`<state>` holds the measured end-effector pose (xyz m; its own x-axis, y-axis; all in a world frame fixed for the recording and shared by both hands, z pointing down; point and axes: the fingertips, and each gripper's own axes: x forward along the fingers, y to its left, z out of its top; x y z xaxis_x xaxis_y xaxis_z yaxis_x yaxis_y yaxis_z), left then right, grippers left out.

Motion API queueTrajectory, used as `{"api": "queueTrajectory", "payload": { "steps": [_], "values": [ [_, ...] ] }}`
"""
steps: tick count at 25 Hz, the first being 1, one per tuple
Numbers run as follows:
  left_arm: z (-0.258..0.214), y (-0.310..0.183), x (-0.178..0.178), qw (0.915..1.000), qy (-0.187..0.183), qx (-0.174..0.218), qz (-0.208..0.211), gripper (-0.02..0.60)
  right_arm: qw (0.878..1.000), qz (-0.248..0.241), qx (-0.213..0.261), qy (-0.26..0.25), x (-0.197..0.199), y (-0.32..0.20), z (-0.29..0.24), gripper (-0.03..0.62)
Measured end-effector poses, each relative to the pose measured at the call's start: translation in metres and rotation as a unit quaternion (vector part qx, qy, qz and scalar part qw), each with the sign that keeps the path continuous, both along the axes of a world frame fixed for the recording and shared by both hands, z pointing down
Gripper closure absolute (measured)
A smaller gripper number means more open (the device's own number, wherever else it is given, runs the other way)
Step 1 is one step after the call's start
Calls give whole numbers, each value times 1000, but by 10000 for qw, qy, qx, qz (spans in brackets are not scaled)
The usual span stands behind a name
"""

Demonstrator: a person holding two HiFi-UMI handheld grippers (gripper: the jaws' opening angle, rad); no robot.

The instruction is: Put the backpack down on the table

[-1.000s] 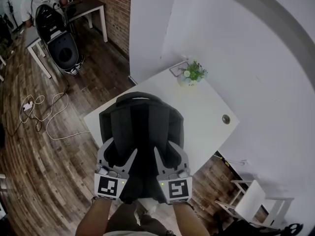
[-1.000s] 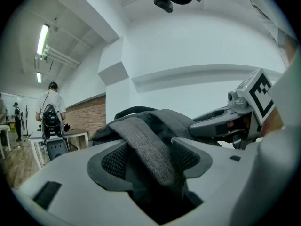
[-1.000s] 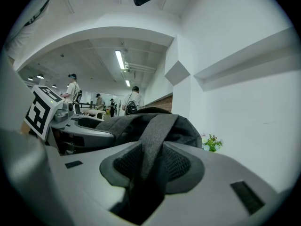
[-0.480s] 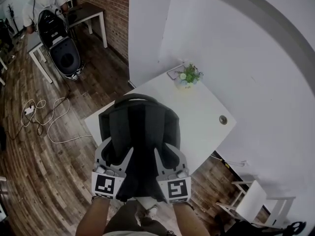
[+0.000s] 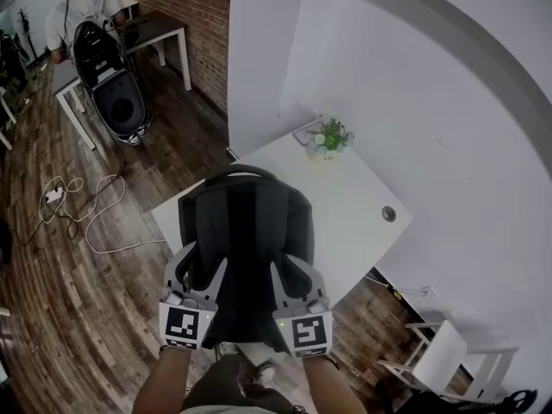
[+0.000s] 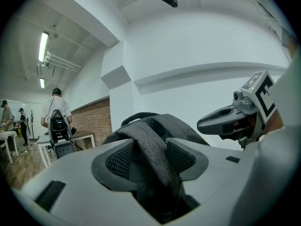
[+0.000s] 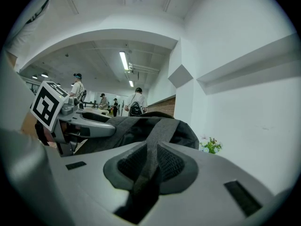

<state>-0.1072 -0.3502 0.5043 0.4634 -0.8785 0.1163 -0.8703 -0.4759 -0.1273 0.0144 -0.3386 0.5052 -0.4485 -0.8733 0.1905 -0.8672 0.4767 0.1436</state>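
A dark grey backpack (image 5: 246, 231) sits in front of me over the near end of the white table (image 5: 362, 188), its top handle pointing away. I cannot tell whether it rests on the tabletop. My left gripper (image 5: 203, 261) has the left shoulder strap (image 6: 150, 145) between its pads, which press on it as the jaws close. My right gripper (image 5: 295, 270) is shut on the thinner right strap (image 7: 153, 145). In its own view the left gripper (image 6: 150, 161) sees the right one alongside, and the right gripper (image 7: 150, 168) sees the left one alongside.
A small potted plant (image 5: 328, 136) stands at the table's far corner, and a round grommet (image 5: 388, 215) sits near its right edge. White walls close in behind and to the right. Cables (image 5: 78, 205) lie on the wood floor at left. A person (image 5: 86, 7) stands far back.
Both grippers and the backpack have edged slightly forward and up together. The person in the background has shifted a little.
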Motion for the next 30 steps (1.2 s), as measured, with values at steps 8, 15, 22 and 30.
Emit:
{"api": "queueTrajectory", "payload": {
  "steps": [8,15,22,30],
  "values": [
    [-14,20,5,9997,-120,219,35,511,10000,-11,0,21,-2,17,-10,524],
    [4,30,11,9991,-399,-8,122,564,10000,24,-31,65,-2,30,-8,528],
    [-19,42,14,9993,-262,192,186,565,9999,107,-38,43,4,41,-12,531],
    [-98,72,18,9957,413,818,148,565,9987,218,427,-197,23,61,-57,533]
  ]
}}
